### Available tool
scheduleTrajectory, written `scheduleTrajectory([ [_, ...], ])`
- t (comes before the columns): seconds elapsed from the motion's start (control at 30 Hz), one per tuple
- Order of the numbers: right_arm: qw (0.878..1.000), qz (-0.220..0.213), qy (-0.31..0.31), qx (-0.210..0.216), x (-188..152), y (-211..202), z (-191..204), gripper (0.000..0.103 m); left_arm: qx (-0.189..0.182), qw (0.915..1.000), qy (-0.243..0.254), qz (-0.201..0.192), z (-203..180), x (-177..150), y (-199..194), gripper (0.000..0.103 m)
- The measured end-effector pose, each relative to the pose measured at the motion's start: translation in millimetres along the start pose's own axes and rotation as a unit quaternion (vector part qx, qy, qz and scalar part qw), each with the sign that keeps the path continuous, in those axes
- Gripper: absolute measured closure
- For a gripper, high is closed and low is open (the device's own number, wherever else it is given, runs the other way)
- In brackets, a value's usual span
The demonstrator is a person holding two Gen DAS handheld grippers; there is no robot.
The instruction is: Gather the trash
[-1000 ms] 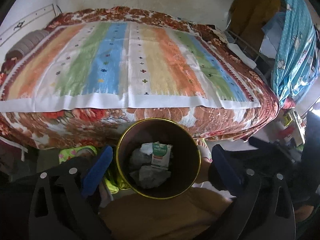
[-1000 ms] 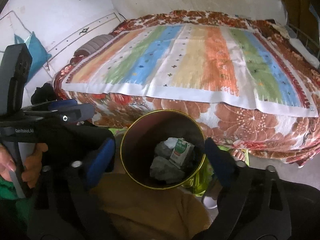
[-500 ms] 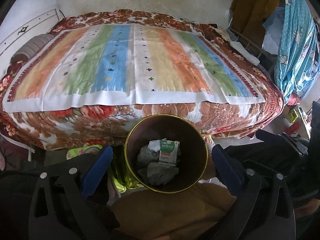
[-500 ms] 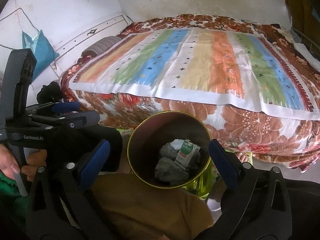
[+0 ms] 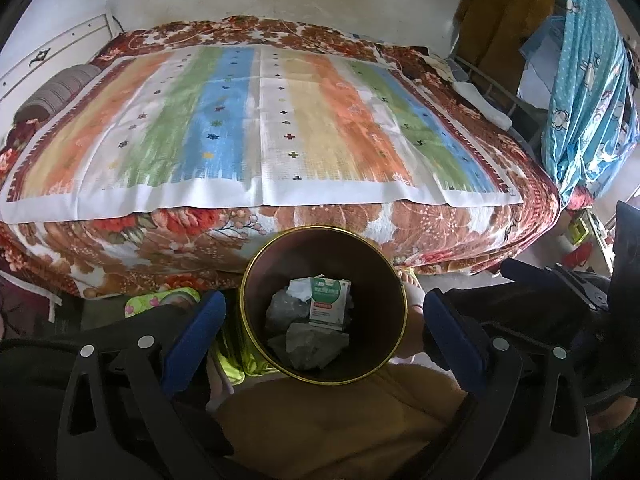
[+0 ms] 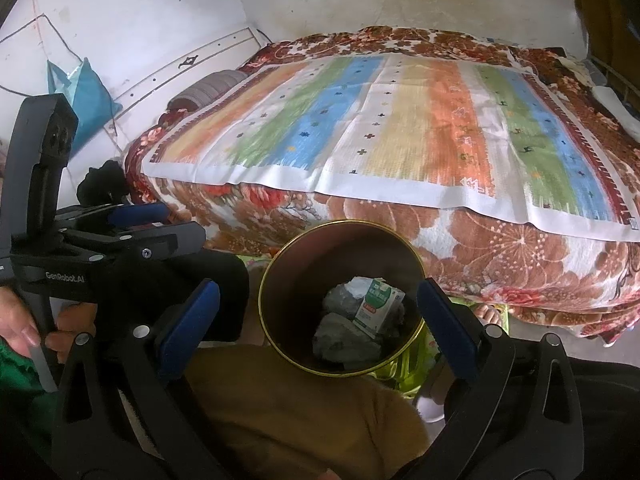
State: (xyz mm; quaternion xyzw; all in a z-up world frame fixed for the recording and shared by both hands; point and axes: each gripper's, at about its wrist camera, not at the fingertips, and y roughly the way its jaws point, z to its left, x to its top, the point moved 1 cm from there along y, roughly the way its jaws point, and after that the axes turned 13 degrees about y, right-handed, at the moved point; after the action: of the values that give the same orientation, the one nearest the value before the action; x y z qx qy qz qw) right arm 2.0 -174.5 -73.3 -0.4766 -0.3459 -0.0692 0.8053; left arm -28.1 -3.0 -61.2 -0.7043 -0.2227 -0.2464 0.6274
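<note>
Gold-rimmed trash bin (image 5: 256, 304), lower centre, holds grey wads and a green-white carton (image 5: 329, 302); left gripper (image 5: 323, 322) and right gripper (image 6: 318, 320) both spread wide, empty, bed (image 5: 120, 248) just behind

Both wrist cameras are looking forward and down along wide-apart jaws, hovering near the gold-rimmed bin (image 5: 324, 304) (image 6: 340, 300). They are sharing the striped bed (image 5: 260, 128) (image 6: 400, 128) beyond, the right camera also catching the left gripper (image 6: 136, 216) from the side.
</note>
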Motion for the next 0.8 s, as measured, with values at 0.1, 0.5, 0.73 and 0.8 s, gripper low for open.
scheduleTrajectory([
  [0.1,1.000,0.000,0.001,0.000,0.1,-0.2,-0.8,0.009,0.000,1.0000,0.000,0.001,-0.6,-0.1,-0.1,0.006],
  [0.5,1.000,0.000,0.001,0.001,0.6,-0.5,-1.5,0.009,0.000,1.0000,0.000,0.001,-0.2,-0.1,0.3,0.006],
  [0.73,1.000,0.000,0.001,0.001,0.7,-0.5,-1.2,0.009,0.000,1.0000,0.002,0.002,-0.5,-1.5,-0.1,0.006],
  [0.8,1.000,0.000,0.002,0.002,0.2,-0.4,-0.6,0.009,0.000,1.0000,0.001,0.002,-0.8,-1.3,-0.1,0.006],
])
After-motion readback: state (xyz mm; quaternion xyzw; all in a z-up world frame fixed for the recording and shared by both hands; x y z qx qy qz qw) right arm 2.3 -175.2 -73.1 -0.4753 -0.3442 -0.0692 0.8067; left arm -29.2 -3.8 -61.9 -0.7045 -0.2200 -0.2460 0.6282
